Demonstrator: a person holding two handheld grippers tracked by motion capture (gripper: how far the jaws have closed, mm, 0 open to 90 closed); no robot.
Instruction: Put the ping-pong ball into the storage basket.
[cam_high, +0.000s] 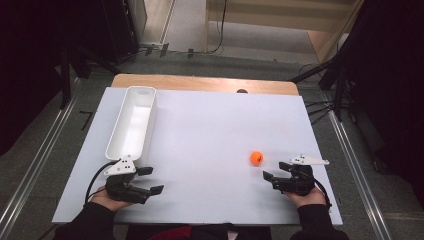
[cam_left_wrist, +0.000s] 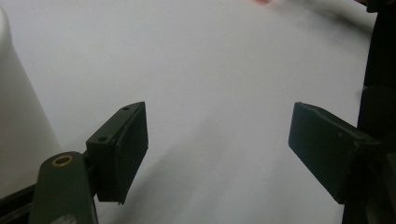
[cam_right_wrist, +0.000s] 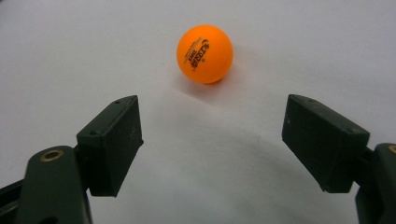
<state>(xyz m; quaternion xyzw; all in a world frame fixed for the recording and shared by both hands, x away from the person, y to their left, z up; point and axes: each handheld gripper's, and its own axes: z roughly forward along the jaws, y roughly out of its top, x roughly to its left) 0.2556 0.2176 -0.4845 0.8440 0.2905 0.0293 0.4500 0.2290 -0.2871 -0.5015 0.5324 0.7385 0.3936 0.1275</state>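
A long white rectangular bin (cam_high: 132, 120) is seen on the left part of the white bench (cam_high: 210, 130), lying lengthwise away from the person, with nothing visible inside it. Just before its near end the left gripper (cam_high: 150, 180) is held low over the bench in the person's left hand (cam_high: 107, 200). Its jaws are spread wide apart with nothing between them; in the left gripper view (cam_left_wrist: 217, 144) bare white surface is seen between the two black pads, and the bin's white wall (cam_left_wrist: 18, 116) is seen at the left edge.

To the right of the bench's middle an orange table-tennis ball (cam_high: 256, 157) rests on the white surface, well apart from the bin. The right gripper (cam_high: 275, 170) is held near it, just to its right and nearer the person, in the right hand (cam_high: 310, 197). Its jaws are likewise wide apart and empty. In the right gripper view (cam_right_wrist: 212, 140) the ball (cam_right_wrist: 204, 54), with dark print on its side, is seen just ahead of the jaw tips, touched by neither.
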